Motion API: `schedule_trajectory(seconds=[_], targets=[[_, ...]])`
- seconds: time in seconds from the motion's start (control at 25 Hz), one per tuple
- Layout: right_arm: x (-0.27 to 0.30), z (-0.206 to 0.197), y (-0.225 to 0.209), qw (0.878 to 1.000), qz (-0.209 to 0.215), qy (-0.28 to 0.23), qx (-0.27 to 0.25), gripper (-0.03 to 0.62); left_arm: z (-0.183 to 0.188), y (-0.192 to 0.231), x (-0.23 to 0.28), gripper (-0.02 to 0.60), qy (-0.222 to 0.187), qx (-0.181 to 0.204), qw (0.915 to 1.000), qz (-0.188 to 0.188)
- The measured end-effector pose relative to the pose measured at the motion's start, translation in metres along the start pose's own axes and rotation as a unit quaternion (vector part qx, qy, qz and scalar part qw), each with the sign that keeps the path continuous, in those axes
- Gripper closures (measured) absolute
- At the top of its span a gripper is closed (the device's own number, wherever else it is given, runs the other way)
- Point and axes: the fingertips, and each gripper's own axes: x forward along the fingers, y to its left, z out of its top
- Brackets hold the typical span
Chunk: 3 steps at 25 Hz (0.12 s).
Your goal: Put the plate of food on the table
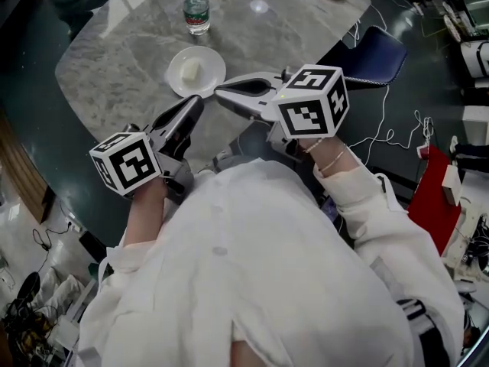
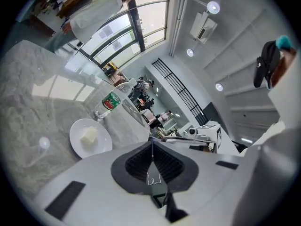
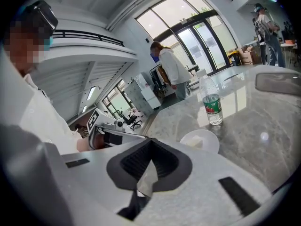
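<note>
left gripper (image 1: 195,102) and right gripper (image 1: 219,91) sit clenched, empty. a forward nudge could knock the plate (image 1: 208,75) into the bottle (image 1: 196,10).

You wear a white long-sleeved shirt (image 1: 252,266) with small white buttons (image 1: 220,251) down the front, its cuffs loose at the wrists. A thin bracelet (image 1: 333,161) circles your right wrist. Your left gripper (image 1: 197,102) and right gripper (image 1: 221,92) share one build: pale grey shells, tapering jaws lined with black ribbed pads (image 2: 138,164), and dark rectangular insets (image 2: 65,200) on the shell. Each carries a white cube (image 1: 312,102) printed with black square markers on its faces.
</note>
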Motion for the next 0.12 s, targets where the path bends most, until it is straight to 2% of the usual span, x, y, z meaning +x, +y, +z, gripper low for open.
schedule_trajectory(seconds=[0.12], targets=[[0.0032, -0.0021, -0.0012, 1.0, -0.001, 0.006, 0.005, 0.592, 0.0012, -0.0004, -0.0013, 0.56, 0.001, -0.004, 1.0, 0.003]])
